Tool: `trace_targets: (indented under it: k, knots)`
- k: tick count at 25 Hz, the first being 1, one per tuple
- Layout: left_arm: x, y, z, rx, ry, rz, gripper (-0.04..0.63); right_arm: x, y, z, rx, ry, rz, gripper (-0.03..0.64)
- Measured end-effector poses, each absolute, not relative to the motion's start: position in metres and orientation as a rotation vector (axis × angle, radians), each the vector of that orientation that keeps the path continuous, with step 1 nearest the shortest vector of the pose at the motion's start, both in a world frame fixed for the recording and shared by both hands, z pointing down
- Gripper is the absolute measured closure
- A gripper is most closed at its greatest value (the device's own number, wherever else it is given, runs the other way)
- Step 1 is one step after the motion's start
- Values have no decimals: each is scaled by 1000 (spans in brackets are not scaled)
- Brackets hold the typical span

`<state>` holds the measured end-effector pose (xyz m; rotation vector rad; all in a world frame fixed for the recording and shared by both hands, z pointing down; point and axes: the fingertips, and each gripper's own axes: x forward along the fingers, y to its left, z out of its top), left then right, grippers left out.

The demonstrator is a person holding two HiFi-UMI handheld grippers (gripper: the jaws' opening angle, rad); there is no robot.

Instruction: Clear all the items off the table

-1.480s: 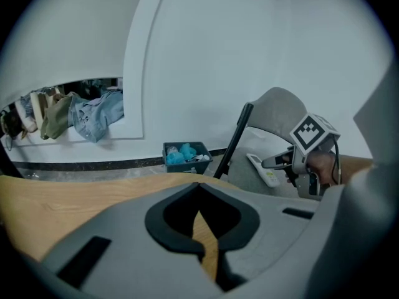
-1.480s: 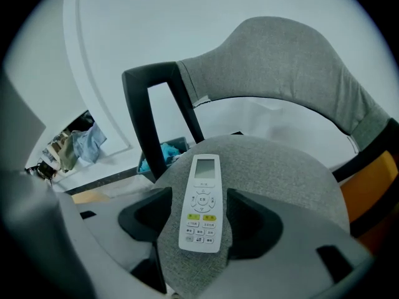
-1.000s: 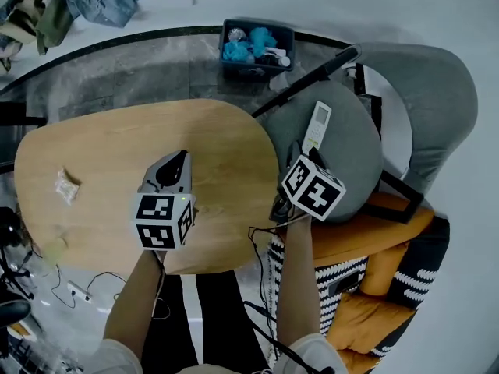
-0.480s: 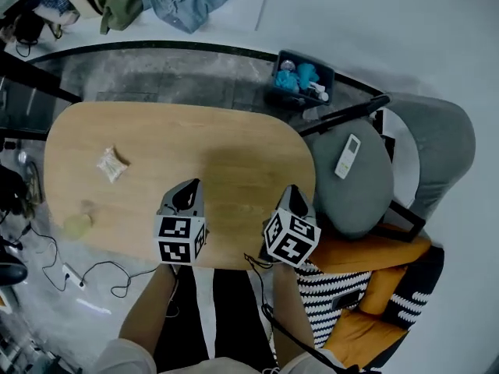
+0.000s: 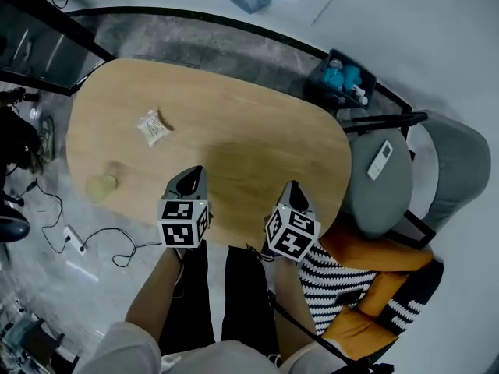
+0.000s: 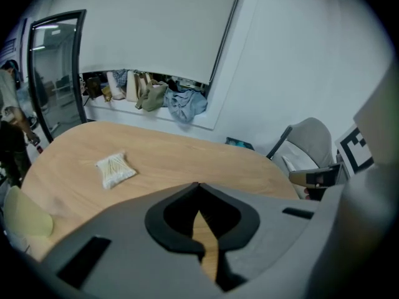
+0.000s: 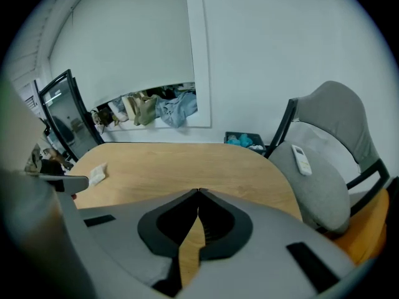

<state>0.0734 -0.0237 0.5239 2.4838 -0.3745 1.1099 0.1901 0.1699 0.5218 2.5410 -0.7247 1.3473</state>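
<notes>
Remote point(image 5: 380, 160) off on chair point(image 5: 383, 201). Table point(image 5: 242, 139) holds cotton-swab packet point(image 5: 153, 128) far left, pale yellow object point(image 5: 101, 186) near left. Left gripper point(image 5: 195, 173), right gripper point(image 5: 292, 187): jaws pressed together, empty.

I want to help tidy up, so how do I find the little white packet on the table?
Look at the big oval wooden table. At the end away from the grey chair lies a small white packet. Its only neighbour is a smooth, pale yellow-green round thing by the edge; the packet is squarish, white and full of thin sticks.
</notes>
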Motion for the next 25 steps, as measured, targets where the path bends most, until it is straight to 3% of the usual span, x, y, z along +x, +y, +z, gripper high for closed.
trace_targets:
  k: [11, 25]
  knots:
    - [34, -61, 531, 2404, -527, 1045, 592, 171, 106, 531, 2412, -903, 1325, 592]
    - [-88, -147, 557, 2197, -783, 968, 592, 55, -80, 557, 2123, -1284, 1295, 592]
